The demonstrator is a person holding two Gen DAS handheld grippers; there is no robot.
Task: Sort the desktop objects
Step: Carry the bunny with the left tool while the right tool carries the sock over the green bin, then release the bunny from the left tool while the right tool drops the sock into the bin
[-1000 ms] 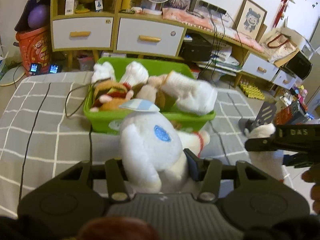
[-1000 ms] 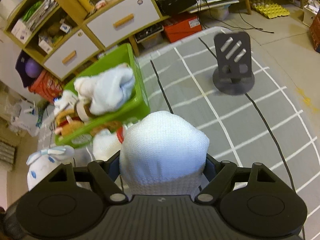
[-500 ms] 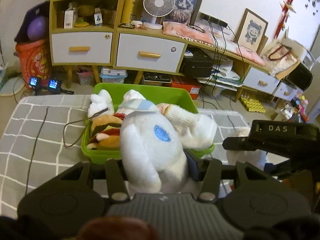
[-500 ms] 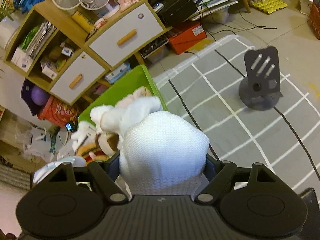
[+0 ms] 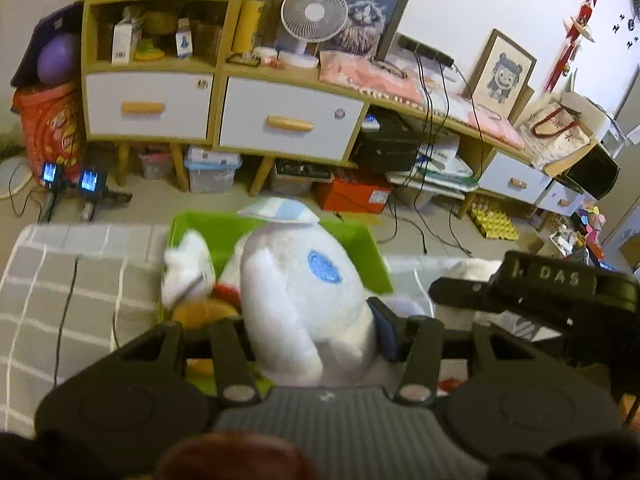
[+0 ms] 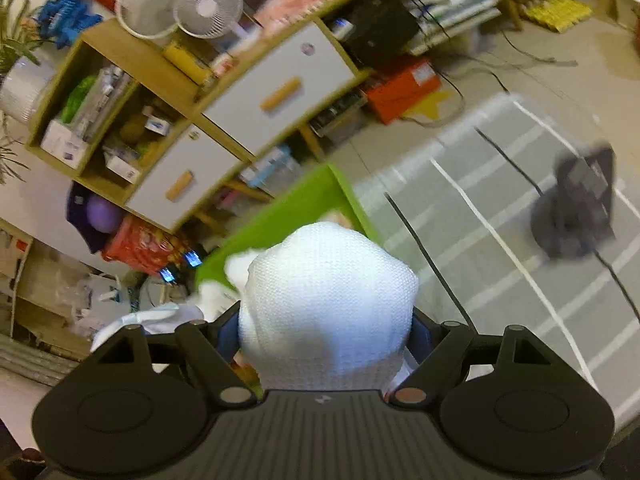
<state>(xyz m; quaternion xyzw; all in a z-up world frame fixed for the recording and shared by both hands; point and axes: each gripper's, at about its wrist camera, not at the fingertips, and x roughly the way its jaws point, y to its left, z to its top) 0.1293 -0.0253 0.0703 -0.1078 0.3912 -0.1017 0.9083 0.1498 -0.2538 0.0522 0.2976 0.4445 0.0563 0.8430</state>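
My left gripper (image 5: 310, 328) is shut on a white plush toy (image 5: 304, 292) with a blue round patch and a pale blue cap, held above the near rim of the green bin (image 5: 360, 248). The bin holds other plush toys, one white (image 5: 186, 276) and one orange (image 5: 204, 312). My right gripper (image 6: 324, 328) is shut on a white knitted sock bundle (image 6: 326, 300), held over the bin's (image 6: 280, 216) right end. The right gripper's body also shows in the left wrist view (image 5: 560, 288), just right of the plush.
The bin stands on a grey checked tablecloth (image 5: 60, 280) crossed by black cables (image 6: 432, 260). A black phone stand (image 6: 576, 216) stands on the cloth to the right. Behind the table are wooden drawer cabinets (image 5: 224, 112), fans and floor clutter.
Both grippers have risen and moved toward the green bin with their loads. The bin now sits lower and closer under them, and the phone stand has slid to the right edge of the right wrist view.
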